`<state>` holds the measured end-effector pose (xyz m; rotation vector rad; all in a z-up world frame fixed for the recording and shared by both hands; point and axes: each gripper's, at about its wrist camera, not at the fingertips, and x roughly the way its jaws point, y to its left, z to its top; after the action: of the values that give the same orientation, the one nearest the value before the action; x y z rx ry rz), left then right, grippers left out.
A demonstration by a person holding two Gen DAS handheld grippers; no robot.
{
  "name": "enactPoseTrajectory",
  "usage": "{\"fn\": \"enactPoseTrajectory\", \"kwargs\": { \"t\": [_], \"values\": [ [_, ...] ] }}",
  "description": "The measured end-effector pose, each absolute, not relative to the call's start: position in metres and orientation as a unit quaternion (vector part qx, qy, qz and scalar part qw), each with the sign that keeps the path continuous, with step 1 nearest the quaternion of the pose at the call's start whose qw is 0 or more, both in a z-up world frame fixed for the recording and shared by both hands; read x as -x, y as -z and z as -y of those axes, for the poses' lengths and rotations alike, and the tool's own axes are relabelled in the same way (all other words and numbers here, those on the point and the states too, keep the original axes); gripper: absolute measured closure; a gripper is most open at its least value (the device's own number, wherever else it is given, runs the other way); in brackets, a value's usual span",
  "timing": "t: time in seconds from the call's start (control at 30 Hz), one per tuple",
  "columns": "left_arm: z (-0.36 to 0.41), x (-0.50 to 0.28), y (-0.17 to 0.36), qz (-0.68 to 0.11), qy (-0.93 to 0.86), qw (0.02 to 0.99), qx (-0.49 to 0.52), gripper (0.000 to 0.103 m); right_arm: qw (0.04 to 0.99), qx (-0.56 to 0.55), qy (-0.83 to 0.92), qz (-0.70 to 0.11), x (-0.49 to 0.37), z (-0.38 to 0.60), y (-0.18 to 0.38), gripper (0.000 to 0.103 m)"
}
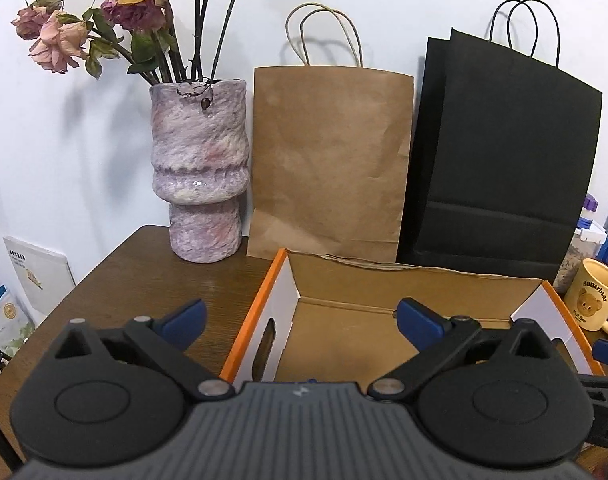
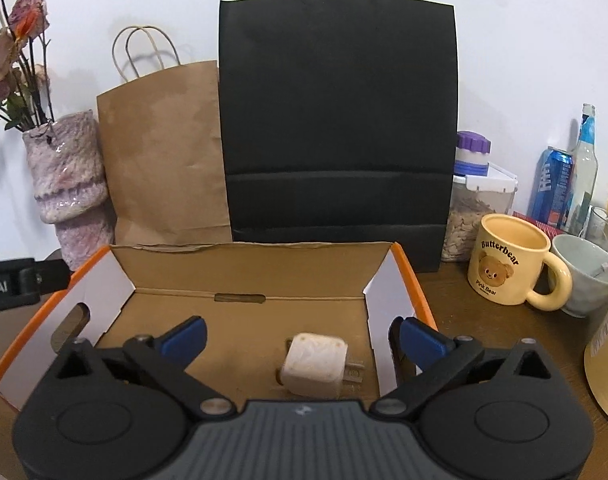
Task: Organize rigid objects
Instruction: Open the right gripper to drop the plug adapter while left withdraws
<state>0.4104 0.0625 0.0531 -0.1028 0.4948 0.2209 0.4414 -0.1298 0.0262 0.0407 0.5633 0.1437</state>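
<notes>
White plug adapter (image 2: 313, 368) lies on the floor of the open cardboard box (image 2: 244, 276), toward the box's right-hand wall and near its front edge, prongs pointing right toward that wall; long axis therefore runs roughly left-right across the box. It sits just ahead of and below the right claw (image 2: 302, 340), between the two blue fingertips (image 2: 186, 338) but nearer the right one, and nothing touches it. Right claw: jaws spread wide, empty, both pads clear of the adapter. Left claw (image 1: 302, 322): jaws equally wide, empty, straddling the box's left wall, with bare cardboard floor ahead of it; adapter is not visible in the left wrist view, probably hidden below the claw body. Judgement: right hand is the nearer one to the adapter, and the adapter looks already deposited, so the next move likely calls for backing the claws up and out of the box. Box stands at the rear middle of the bench (image 1: 136, 280), brown bag (image 1: 331, 160) and black bag (image 2: 337, 120) behind it, vase (image 1: 202, 172) at the rear left corner, bear mug (image 2: 509, 260) to the right.
</notes>
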Motion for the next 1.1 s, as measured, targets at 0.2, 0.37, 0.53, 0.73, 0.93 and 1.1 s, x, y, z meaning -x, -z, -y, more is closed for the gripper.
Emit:
{"fn": "enactPoseTrajectory", "kwargs": {
  "t": [0.2, 0.37, 0.53, 0.73, 0.93, 1.1],
  "values": [
    [-0.062, -0.409, -0.054, -0.243, -0.109, 0.963, 0.048, 0.0, 0.957, -0.016, -0.076, -0.279, -0.441, 0.128, -0.027, 0.0],
    [-0.062, -0.405, -0.058, -0.238, -0.112, 0.964, 0.044, 0.0, 0.958, -0.017, -0.08, -0.275, -0.438, 0.128, -0.03, 0.0],
    [-0.062, -0.394, -0.067, -0.227, -0.119, 0.966, 0.04, 0.0, 0.961, -0.014, -0.088, -0.263, -0.427, 0.129, -0.039, 0.0],
    [-0.062, -0.375, -0.077, -0.213, -0.123, 0.969, 0.035, 0.0, 0.964, -0.008, -0.091, -0.25, -0.411, 0.131, -0.05, 0.0],
    [-0.061, -0.351, -0.085, -0.203, -0.122, 0.971, 0.033, 0.0, 0.969, -0.004, -0.096, -0.229, -0.387, 0.14, -0.064, 0.0],
    [-0.058, -0.325, -0.091, -0.192, -0.116, 0.974, 0.034, 0.0, 0.973, -0.005, -0.103, -0.207, -0.362, 0.151, -0.076, 0.0]
  ]
}}
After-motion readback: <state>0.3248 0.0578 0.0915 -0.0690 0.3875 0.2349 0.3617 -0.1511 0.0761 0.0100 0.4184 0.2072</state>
